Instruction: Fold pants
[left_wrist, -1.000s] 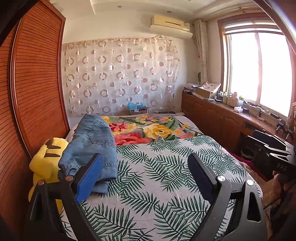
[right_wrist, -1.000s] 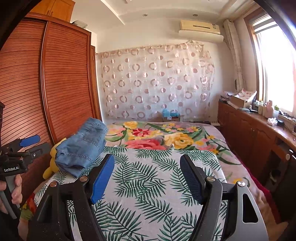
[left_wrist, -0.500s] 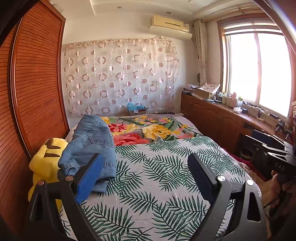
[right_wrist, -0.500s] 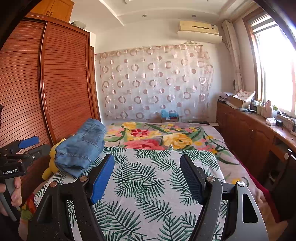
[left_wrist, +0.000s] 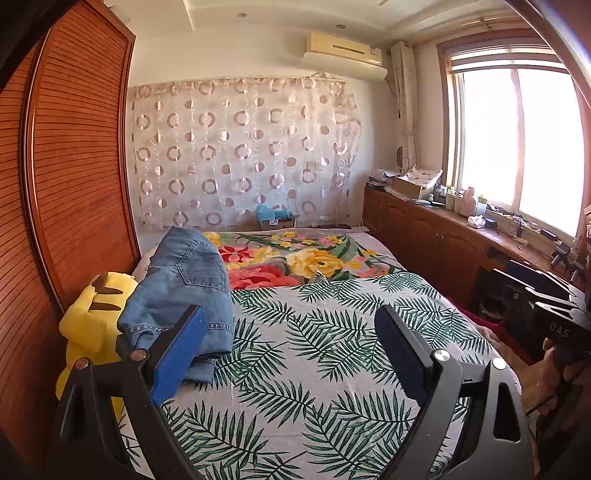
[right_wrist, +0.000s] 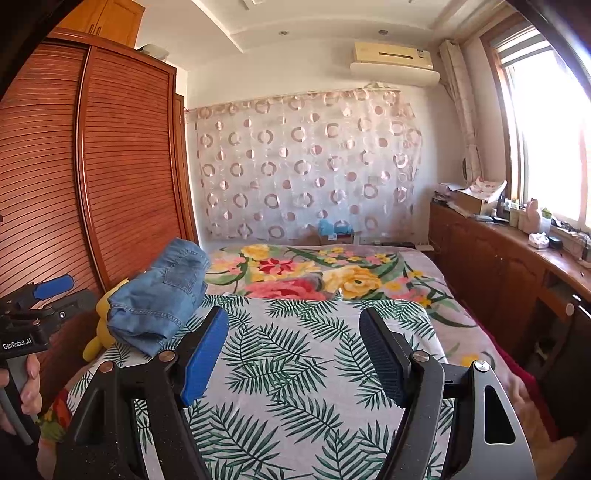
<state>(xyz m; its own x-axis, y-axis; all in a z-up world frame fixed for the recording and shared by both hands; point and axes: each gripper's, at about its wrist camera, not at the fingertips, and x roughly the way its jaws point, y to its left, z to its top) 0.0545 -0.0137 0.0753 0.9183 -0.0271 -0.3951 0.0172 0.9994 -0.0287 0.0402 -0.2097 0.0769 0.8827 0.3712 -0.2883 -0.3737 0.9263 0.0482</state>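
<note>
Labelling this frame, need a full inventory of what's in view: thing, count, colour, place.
jeans: 1, blue denim, folded, left bed edge
plush toy: 1, yellow, beside jeans by wardrobe
bedspread: 1, green leaf print, near half
floral blanket: 1, red-yellow, far half
wardrobe: 1, brown slatted, left wall
air conditioner: 1, cream, above curtain
left gripper: 1, open, empty
right gripper: 1, open, empty

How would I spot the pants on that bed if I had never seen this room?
Start at the big bed with the palm-leaf sheet, then look to its left edge, beside the tall wooden wardrobe. There the pants lie in a folded heap, partly on a yellow plush toy. They are the only blue denim thing there, with stitched seams.
</note>
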